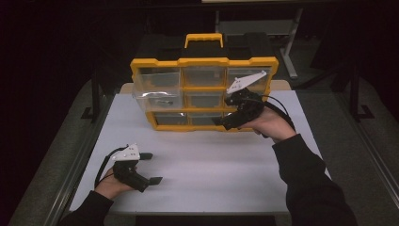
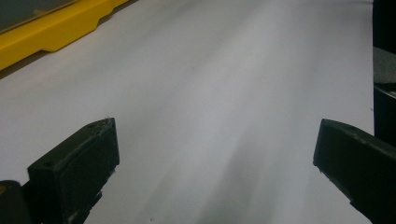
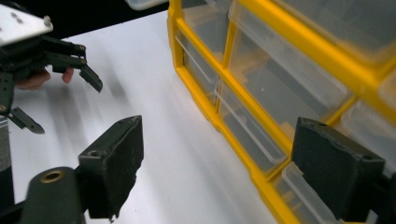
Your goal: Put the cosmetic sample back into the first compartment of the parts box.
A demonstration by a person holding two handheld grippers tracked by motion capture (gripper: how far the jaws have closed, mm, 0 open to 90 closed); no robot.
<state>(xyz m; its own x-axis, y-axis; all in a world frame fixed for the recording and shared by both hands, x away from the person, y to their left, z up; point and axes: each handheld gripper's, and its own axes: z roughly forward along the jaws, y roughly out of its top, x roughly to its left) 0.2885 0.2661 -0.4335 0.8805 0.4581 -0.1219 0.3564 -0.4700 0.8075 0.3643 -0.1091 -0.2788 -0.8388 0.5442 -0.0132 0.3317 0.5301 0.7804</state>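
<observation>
A yellow organizer case [image 1: 203, 61] with clear drawers stands upright at the back of the white table [image 1: 207, 165]. Its middle-left drawer [image 1: 157, 98] sticks out toward me. My right gripper [image 1: 221, 123] hovers at the case's lower right corner. In the right gripper view, this gripper [image 3: 217, 163] is open, its jaws set wide in front of the lower clear drawers [image 3: 280, 84] with nothing between the pads. My left gripper [image 1: 151, 167] rests low over the table's front left, open and empty. In its own view the left gripper [image 2: 215, 154] spans bare table.
The case has a yellow carry handle [image 1: 203, 38] on top. A strip of the case's yellow frame [image 2: 46, 32] shows at the upper left of the left gripper view. The left gripper [image 3: 63, 105] shows far off in the right gripper view. Dark floor surrounds the table.
</observation>
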